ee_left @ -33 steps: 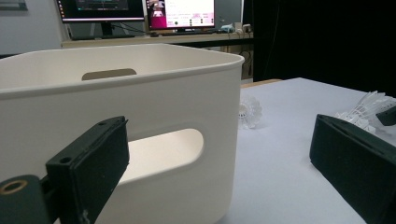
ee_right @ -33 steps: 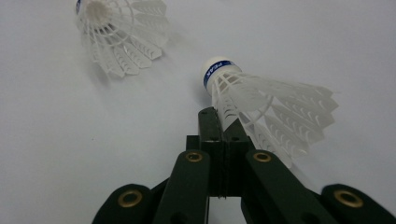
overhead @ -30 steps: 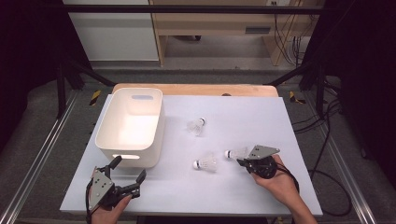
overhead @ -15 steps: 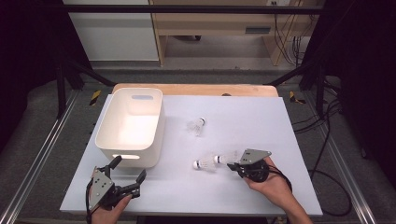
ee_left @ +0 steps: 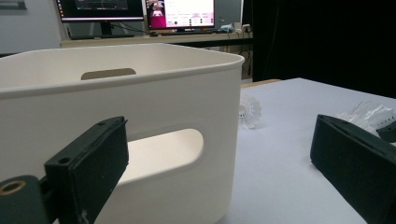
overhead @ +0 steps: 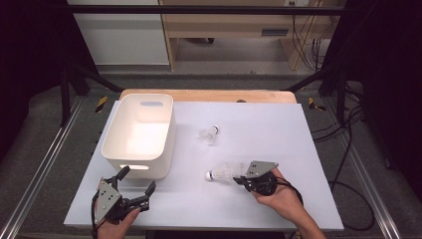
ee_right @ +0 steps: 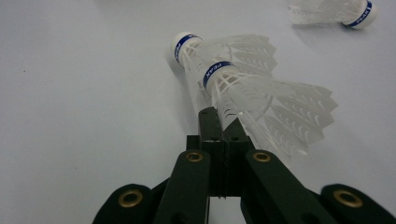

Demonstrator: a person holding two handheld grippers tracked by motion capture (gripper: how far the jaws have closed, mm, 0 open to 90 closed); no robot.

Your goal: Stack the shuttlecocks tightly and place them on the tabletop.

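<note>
the right gripper (ee_right: 219,116), jaws pressed together, pinches the skirt of a shuttlecock (ee_right: 233,84) nested into another shuttlecock (ee_right: 187,46) lying on the white table (overhead: 259,129), corks pointing toward the white bin (overhead: 139,130), near which the left gripper (overhead: 137,186) rests spread.

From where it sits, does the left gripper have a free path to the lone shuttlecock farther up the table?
Probably not directly: the left gripper, jaws open, faces the white bin, which stands between it and the shuttlecock. Swinging around the bin's right side looks free.
</note>
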